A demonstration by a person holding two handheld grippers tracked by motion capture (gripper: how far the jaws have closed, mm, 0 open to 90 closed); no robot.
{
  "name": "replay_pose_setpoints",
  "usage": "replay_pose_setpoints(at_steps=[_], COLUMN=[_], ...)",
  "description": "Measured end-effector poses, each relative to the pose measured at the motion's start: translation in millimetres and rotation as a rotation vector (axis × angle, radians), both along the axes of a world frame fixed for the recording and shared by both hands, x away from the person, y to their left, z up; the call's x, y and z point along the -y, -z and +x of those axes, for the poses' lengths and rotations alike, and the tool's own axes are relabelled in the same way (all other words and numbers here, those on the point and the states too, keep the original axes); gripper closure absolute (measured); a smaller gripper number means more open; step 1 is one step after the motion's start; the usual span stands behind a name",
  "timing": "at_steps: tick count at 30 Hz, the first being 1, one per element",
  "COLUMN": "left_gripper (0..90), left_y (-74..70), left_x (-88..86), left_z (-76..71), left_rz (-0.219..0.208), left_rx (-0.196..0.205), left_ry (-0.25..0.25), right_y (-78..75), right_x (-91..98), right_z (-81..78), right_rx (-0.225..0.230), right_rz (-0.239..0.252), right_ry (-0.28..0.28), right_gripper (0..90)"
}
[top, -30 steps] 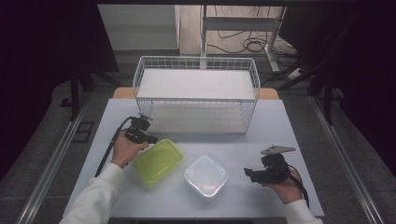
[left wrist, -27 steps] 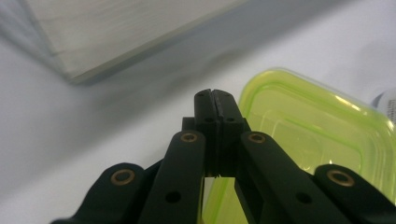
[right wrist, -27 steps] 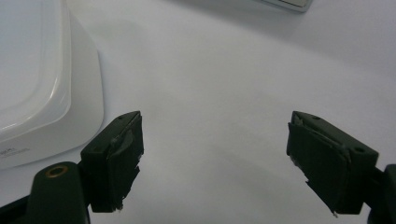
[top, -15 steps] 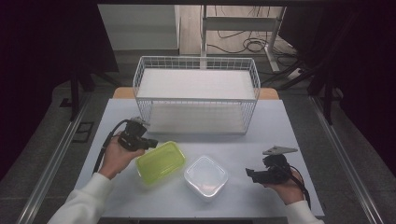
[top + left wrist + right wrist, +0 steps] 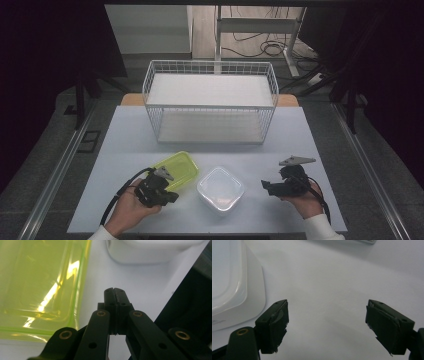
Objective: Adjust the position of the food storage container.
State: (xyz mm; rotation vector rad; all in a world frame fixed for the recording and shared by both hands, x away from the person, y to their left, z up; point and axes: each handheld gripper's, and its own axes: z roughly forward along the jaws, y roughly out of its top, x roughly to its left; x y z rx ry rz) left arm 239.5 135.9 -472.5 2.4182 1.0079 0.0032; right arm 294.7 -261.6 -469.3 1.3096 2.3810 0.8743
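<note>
A yellow-green see-through container [image 5: 177,170] lies on the white table, with a clear white lidded container [image 5: 220,189] just right of it. My left gripper [image 5: 171,196] sits at the green container's near corner, jaws shut with nothing between them. In the left gripper view the closed tips [image 5: 115,292] hover over bare table between the green container [image 5: 40,282] and the white container [image 5: 150,251]. My right gripper [image 5: 266,187] rests to the right of the white container, jaws wide open and empty [image 5: 327,325]; the white container [image 5: 234,290] lies at its left.
A white wire basket [image 5: 210,102] stands at the back middle of the table [image 5: 300,135]. The table's near edge runs just below both hands. A black cable [image 5: 117,197] trails from the left gripper. Dark floor and rails flank the table.
My left hand has swung from the green container's far left side down to its near corner, toward the table's front. The right hand and both containers have stayed put.
</note>
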Motion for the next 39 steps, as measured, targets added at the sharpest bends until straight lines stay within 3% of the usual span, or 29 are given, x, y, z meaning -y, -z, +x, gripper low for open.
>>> replay_pose_setpoints(at_steps=[4, 8, 21, 30, 33, 39], left_gripper=[89.9, 89.9, 89.9, 89.9, 89.9, 89.9], left_y=[9.9, 16.5, 19.3, 27.7, 27.9, 15.8], left_x=[4.7, 4.0, -2.2, -17.8, -19.9, -28.8], left_z=[1.1, 12.3, 41.4, 61.4, 62.0, 47.5], left_rz=[0.044, 0.07, 0.085, 0.105, 0.104, 0.048], left_rx=[-0.012, 0.006, 0.001, -0.004, -0.003, 0.011], left_ry=[-0.004, -0.055, -0.105, -0.166, -0.171, -0.164], right_y=[0.1, -0.3, 1.1, 1.0, 0.7, 0.9], right_x=[1.6, 2.9, 3.4, 3.9, 3.5, 2.6], right_z=[-0.5, -1.2, -0.3, -0.7, -0.9, -1.3], right_rx=[0.001, 0.003, -0.001, 0.002, 0.001, 0.003], right_rz=[-0.002, -0.004, -0.012, -0.005, -0.005, -0.005], right_ry=[0.006, 0.008, 0.008, 0.001, 0.0, -0.008], right_gripper=[18.9, 18.8, 18.9, 18.8, 18.9, 18.8])
